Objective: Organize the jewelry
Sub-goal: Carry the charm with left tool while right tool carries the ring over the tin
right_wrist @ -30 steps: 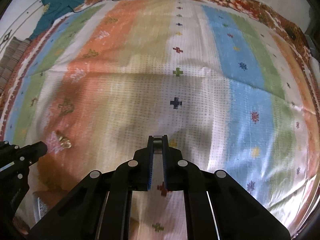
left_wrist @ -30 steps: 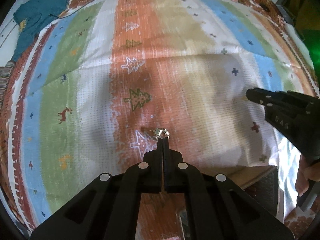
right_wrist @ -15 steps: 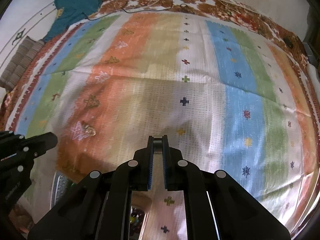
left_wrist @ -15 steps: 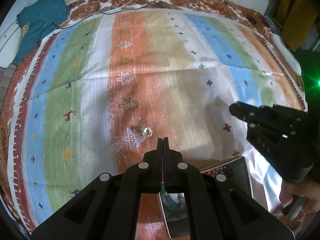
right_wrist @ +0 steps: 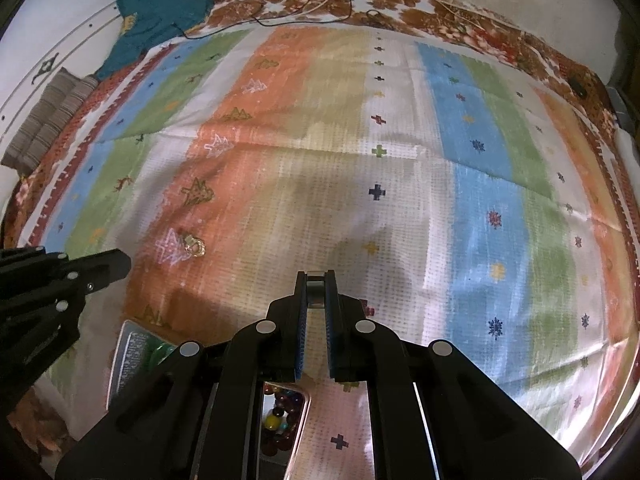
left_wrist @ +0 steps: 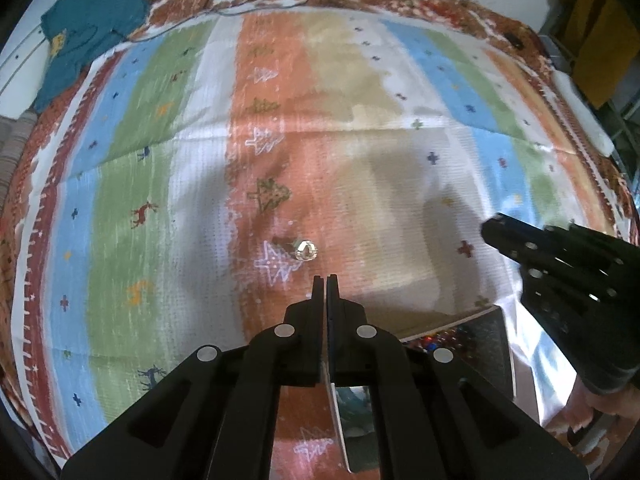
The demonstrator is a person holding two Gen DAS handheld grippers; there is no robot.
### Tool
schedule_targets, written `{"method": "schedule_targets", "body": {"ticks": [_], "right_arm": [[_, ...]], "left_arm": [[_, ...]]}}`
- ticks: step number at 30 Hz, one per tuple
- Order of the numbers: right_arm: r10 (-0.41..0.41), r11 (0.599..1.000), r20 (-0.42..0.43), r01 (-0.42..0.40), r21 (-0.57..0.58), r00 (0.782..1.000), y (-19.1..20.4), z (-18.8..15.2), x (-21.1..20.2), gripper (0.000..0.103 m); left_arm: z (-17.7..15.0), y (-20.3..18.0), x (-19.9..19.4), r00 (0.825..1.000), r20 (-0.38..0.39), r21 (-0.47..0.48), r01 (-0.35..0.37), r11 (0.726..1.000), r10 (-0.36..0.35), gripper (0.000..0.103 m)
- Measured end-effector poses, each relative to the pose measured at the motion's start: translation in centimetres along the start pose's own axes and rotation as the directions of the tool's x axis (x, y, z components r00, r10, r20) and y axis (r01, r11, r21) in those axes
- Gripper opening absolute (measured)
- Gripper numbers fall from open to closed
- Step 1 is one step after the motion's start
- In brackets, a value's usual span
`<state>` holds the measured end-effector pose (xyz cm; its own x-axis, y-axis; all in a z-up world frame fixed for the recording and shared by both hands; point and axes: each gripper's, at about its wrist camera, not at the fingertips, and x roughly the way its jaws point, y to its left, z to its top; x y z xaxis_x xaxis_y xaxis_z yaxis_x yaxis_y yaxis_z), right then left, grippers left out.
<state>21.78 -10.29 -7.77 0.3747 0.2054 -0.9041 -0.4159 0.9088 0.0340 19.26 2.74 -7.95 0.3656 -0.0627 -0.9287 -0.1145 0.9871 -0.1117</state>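
Ring (left_wrist: 305, 249), one, loose on striped cloth (left_wrist: 120, 184); left tongs (left_wrist: 325, 278) closed empty, right tongs (right_wrist: 316, 276) pinching one small clear piece (right_wrist: 316, 285).

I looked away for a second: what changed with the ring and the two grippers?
The left gripper let go of the ring and lifted away with its jaws shut; the ring now lies free on the striped cloth. The right gripper rose too, still clamped on a small clear piece.
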Motion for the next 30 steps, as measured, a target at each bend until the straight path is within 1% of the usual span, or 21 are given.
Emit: {"method": "schedule_targets", "body": {"ticks": [1,2,3,5,6,8,12,16,22,26,28,30], "right_arm": [[-0.001,1.0,-0.005,0.001,0.004,1.0,-0.1,0.0,0.1,0.009],[-0.001,1.0,-0.008,0.001,0.007,1.0,-0.2,-0.1,0.2,0.009],[0.0,1.0,-0.009,0.0,0.008,1.0,-0.3,-0.1,0.3,0.009],[0.005,1.0,-0.012,-0.005,0.009,1.0,-0.3,-0.1,0.3,0.009],[0.008,1.0,-0.013,-0.008,0.009,1.0,-0.3,-0.1,0.3,0.009],[0.013,1.0,-0.014,-0.013,0.008,1.0,-0.2,-0.1,0.2,0.009],[0.019,1.0,-0.02,-0.019,0.008,1.0,0.0,-0.1,0.4,0.009],[0.023,1.0,-0.03,-0.023,0.009,0.999,0.1,-0.3,0.7,0.009],[0.026,1.0,-0.044,-0.026,0.0,0.999,0.4,-0.5,0.9,0.009],[0.026,1.0,-0.052,-0.026,-0.004,0.998,0.5,-0.6,1.1,0.009],[0.026,1.0,-0.055,-0.026,-0.006,0.998,0.6,-0.6,1.2,0.009],[0.024,1.0,-0.059,-0.025,-0.008,0.998,0.7,-0.6,1.3,0.009]], "left_arm": [[0.2,0.2,0.4,1.0,-0.009,-0.003,0.0,1.0,0.0,0.007],[0.4,0.3,0.7,1.0,-0.013,-0.006,-0.003,1.0,0.003,0.015],[0.5,0.4,1.0,1.0,-0.015,-0.01,-0.008,1.0,0.008,0.017],[0.8,0.7,1.6,1.0,-0.026,-0.018,-0.018,1.0,0.017,0.019],[1.0,0.8,2.1,0.999,-0.035,-0.018,-0.017,1.0,0.016,0.024],[1.2,0.7,2.9,0.999,-0.049,-0.01,-0.024,1.0,0.024,0.028],[1.5,0.9,4.5,0.996,-0.074,0.002,-0.047,0.999,0.047,0.028],[1.6,1.0,5.9,0.992,-0.101,0.036,-0.069,0.997,0.072,0.028],[2.5,0.8,7.9,0.99,-0.13,0.045,-0.05,0.998,0.055,0.028],[2.8,0.4,8.9,0.987,-0.142,0.06,-0.069,0.996,0.077,0.028],[2.8,0.5,9.4,0.984,-0.151,0.062,-0.08,0.995,0.089,0.026],[2.9,0.4,9.6,0.984,-0.145,0.071,-0.095,0.993,0.105,0.017]]}}
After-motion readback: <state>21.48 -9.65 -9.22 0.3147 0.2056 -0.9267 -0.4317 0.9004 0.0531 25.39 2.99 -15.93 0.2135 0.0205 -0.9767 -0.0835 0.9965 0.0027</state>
